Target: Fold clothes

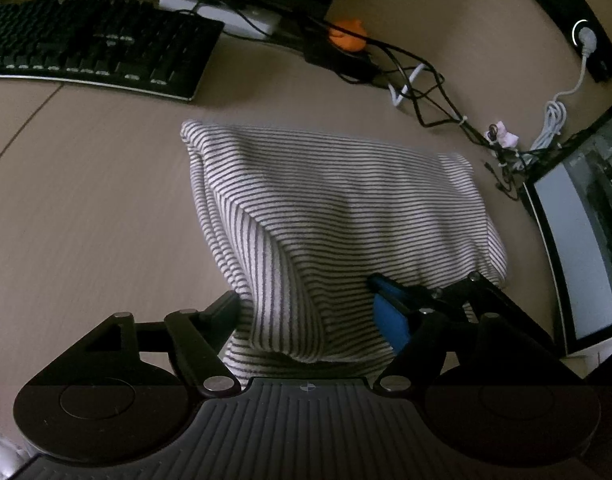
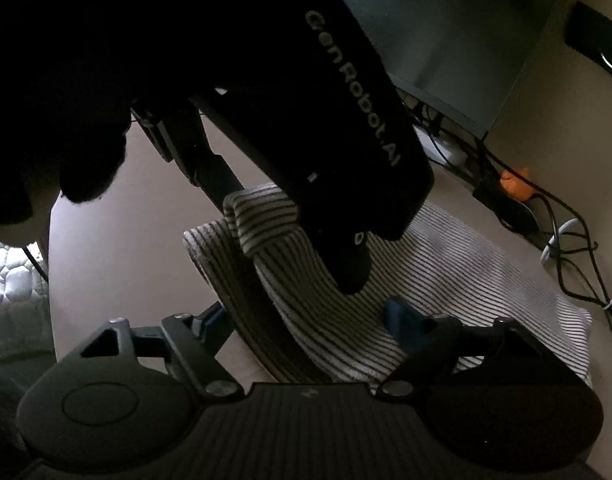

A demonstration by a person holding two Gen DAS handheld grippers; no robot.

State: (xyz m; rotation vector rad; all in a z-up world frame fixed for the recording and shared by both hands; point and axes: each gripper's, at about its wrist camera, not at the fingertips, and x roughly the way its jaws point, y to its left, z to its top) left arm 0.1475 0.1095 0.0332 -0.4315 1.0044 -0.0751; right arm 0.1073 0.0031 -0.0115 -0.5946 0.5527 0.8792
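Partly hidden striped garment (image 1: 326,216) between claw (image 1: 306,304) fingers.

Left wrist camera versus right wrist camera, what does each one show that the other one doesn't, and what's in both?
Only the left wrist view shows the black keyboard, the white charger cable and a screen at the right edge.

Only the right wrist view shows the left gripper from outside, its body printed GenRobot.AI, with a fold of fabric bunched at its fingers, plus a quilted white surface past the desk edge.

Both show the striped garment on the beige desk, the orange object among black cables, and each camera's own fingers spread around the cloth, as with the right gripper.
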